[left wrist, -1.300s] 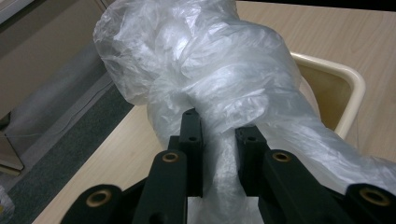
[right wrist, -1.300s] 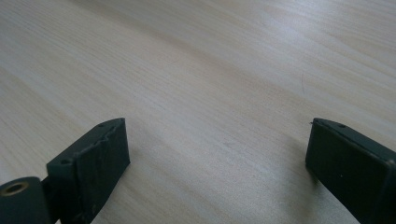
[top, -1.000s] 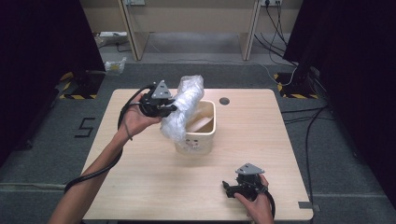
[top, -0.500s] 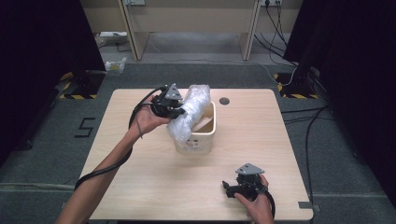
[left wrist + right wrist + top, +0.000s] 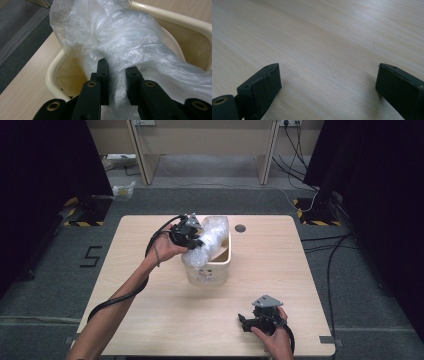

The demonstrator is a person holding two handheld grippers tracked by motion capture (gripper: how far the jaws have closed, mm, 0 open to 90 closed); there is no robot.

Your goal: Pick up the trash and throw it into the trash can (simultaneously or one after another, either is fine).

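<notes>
Two hand-held grippers work one counter (image 5: 300, 270). Nearest, the right hand-held gripper (image 5: 248, 321) rests low at the front edge, jaws spread wide and empty, well apart from the bin (image 5: 220, 267). Farther off, the left hand-held gripper (image 5: 117, 72) pinches a gathered fold of the clear bag (image 5: 130, 37), whose length slants from the bin's near rim up and away over its mouth.

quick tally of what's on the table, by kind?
Bins: 1, cream
Plastic bags: 1, clear, pinched by the left gripper
Grippers: 2, the right one resting open near the table's front edge
Total: 4
</notes>
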